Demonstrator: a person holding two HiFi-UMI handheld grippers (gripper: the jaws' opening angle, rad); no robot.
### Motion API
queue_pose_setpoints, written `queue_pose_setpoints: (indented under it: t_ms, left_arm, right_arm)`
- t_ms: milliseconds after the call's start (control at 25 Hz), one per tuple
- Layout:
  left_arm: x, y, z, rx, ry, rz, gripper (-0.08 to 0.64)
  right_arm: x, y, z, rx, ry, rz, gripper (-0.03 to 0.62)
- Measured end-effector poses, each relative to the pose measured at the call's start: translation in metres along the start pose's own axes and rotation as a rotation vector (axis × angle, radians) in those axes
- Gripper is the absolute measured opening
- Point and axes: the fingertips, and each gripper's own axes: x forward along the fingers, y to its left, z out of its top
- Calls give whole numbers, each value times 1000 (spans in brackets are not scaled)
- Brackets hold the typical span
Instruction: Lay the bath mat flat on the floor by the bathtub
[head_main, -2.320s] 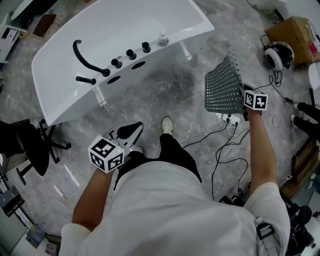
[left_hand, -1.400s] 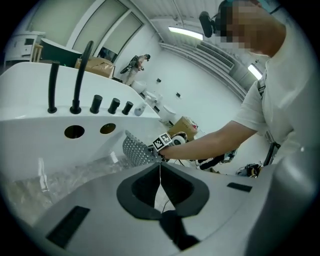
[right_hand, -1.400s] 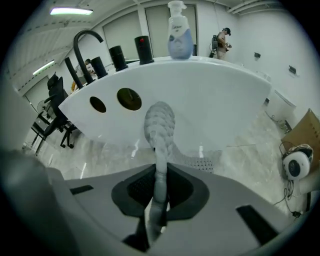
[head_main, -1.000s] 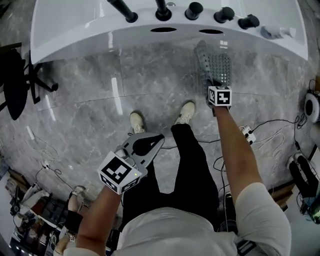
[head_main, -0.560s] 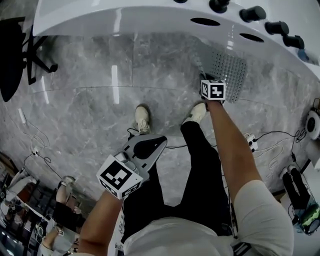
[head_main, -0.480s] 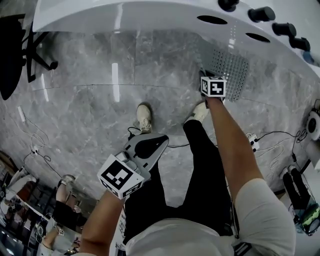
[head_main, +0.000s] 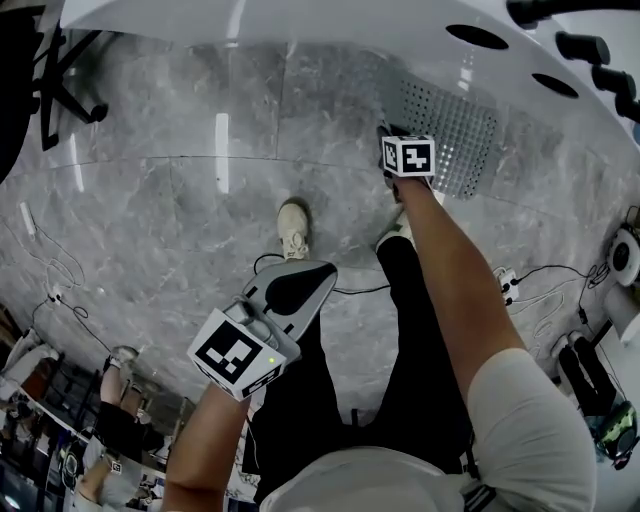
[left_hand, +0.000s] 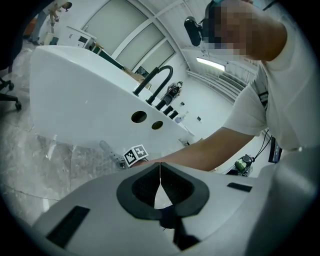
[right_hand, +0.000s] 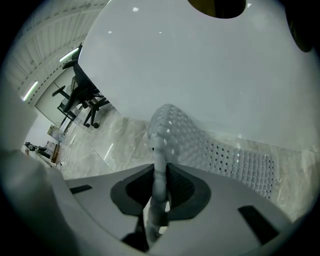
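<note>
Mat (head_main: 450, 130): we are counting one
Tub (head_main: 330, 25): we are counting one
Left gripper (left_hand: 160, 167), right gripper (right_hand: 160, 170): we are counting two
Shoes (head_main: 293, 228): we are counting two

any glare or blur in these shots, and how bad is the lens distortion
Head view: bright streaks of glare on the glossy floor, and the bathtub rim bows from the wide lens. Left gripper view: a fisheye circle with black corners, the tub side bulging. Right gripper view: the bath mat is sharp farther out but soft where the right tool pinches it.

Black office chair (head_main: 45, 75) top left — white power strip (head_main: 505, 284) (cabled) right.
</note>
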Motion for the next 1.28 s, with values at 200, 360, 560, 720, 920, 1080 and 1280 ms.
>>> queue_pose_setpoints:
  t_ms: [200,360,560,720,920,1080,1280]
  left_arm:
    - [-14,13,-12,-17,-1,5,18]
    - [-23,18,-24,-29,2,9,18]
    - [-30,12,-30,-16,10,-1,18]
    - [-31,-7,-18,12,10,-30,18]
    - [-38,-40,8,74,9,-66,18]
    - [-50,-57,28,132,17,-87,18]
    - [-69,-92,49,182,27,-96,18]
  right_arm:
    - [18,29,0,86,-14,41,108]
    - [23,36,-1,202,-44,61,141]
    - [6,58,5,235,-79,105,64]
    - [-27,64,-5,238,-72,103,28]
    - [-84,69,-11,221,-66,87,10]
    - [-127,74,-9,212,-73,72,9]
    - [-198,89,-12,154,-67,75,9]
